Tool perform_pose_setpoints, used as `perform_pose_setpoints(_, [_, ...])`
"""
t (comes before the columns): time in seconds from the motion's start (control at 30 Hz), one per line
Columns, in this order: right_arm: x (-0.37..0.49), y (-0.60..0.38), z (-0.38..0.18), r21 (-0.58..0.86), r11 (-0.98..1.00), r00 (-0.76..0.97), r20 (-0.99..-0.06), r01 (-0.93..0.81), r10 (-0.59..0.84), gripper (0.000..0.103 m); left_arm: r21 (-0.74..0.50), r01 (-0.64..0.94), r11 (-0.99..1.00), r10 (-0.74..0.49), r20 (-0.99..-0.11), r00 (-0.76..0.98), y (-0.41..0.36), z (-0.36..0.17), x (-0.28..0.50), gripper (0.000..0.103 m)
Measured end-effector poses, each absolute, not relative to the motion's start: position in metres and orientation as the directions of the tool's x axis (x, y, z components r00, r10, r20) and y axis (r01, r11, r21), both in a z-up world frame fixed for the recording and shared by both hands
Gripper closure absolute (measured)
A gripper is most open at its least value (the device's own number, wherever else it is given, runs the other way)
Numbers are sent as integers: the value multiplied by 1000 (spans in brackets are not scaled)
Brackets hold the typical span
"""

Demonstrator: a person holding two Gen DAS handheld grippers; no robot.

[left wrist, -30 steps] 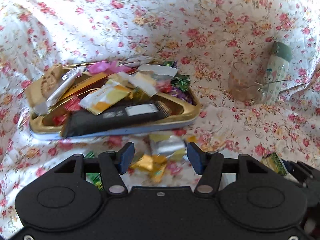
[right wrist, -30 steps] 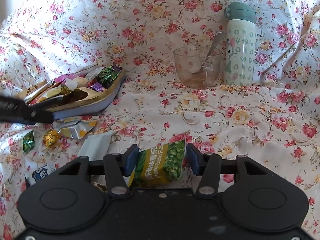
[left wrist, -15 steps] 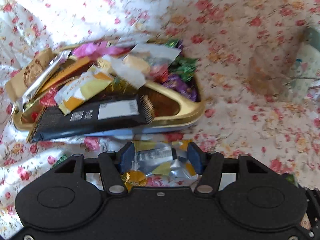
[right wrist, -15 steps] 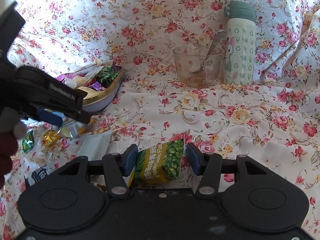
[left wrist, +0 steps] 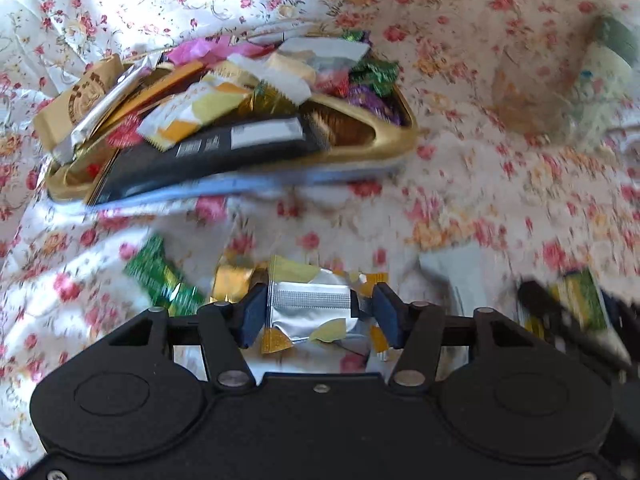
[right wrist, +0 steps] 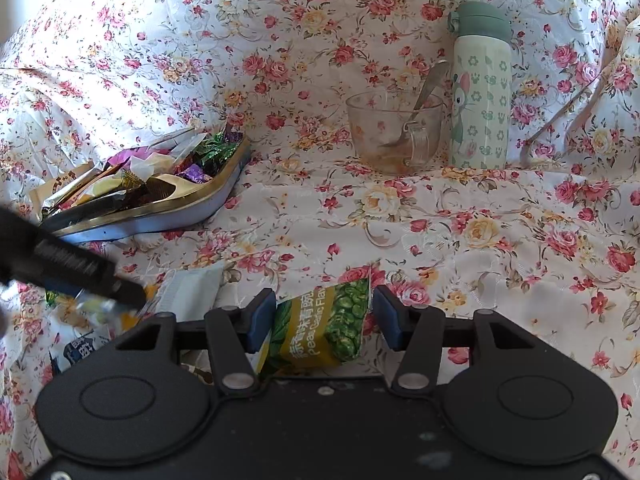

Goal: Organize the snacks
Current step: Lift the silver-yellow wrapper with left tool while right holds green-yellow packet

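Nearest to me in the left wrist view, my left gripper (left wrist: 318,316) has its jaws spread with a silver sachet (left wrist: 310,310) between them; the left pad seems to touch the sachet's edge, the right pad stands just off it, so I cannot tell whether I am gripping it. Just left of it on the floral cloth (left wrist: 460,208) lie a gold-wrapped candy (left wrist: 232,282) and a green foil candy (left wrist: 160,278), both blurred. In the right wrist view my right gripper (right wrist: 323,316) also has its jaws apart, with a green pea packet (right wrist: 324,326) tilted between them; a gap shows on its right side, so I cannot tell whether it is held. Only this view shows a white packet (right wrist: 190,290) lying near left of the pea packet, and my left gripper as a dark blur at the left edge. Farther back left sits the gold tray (left wrist: 360,152), heaped with snacks, a long black packet (left wrist: 208,156) lying across its near side. Far right, sharp only in the right view, a glass mug (right wrist: 394,132) with a spoon (right wrist: 424,96) stands just beside a green bottle (right wrist: 482,88).
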State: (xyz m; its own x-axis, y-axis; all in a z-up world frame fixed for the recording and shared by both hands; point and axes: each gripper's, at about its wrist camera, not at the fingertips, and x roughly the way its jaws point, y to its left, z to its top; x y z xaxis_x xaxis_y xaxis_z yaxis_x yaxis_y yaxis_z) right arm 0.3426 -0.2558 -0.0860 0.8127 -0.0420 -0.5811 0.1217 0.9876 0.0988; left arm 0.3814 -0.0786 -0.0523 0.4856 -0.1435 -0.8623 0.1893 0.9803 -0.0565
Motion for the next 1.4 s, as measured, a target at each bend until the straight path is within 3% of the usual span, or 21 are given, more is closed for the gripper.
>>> perform_pose_setpoints(0.57, [342, -256, -86, 100, 988, 814, -579, 121, -42, 47, -213, 147, 966, -248, -925, 288, -28, -39, 354, 44])
perform_pose_setpoints(0.87, [342, -256, -86, 101, 987, 815, -578, 121, -41, 47, 74, 546, 835, -217, -867, 449, -33, -25, 324, 44])
perform_pose_setpoints(1.1, [342, -256, -86, 103, 987, 816, -576, 122, -41, 47, 213, 732, 647, -249, -848, 467, -48, -38, 315, 44])
perform_pose_setpoints(1.33, [342, -256, -86, 109, 987, 818, -574, 120, -37, 47, 159, 749, 643, -283, -860, 425, -53, -45, 329, 44])
perform_pose_setpoints(1.4, [341, -257, -86, 112, 986, 818, -573, 121, -35, 47, 93, 732, 675, -310, -864, 396, -52, -46, 332, 53])
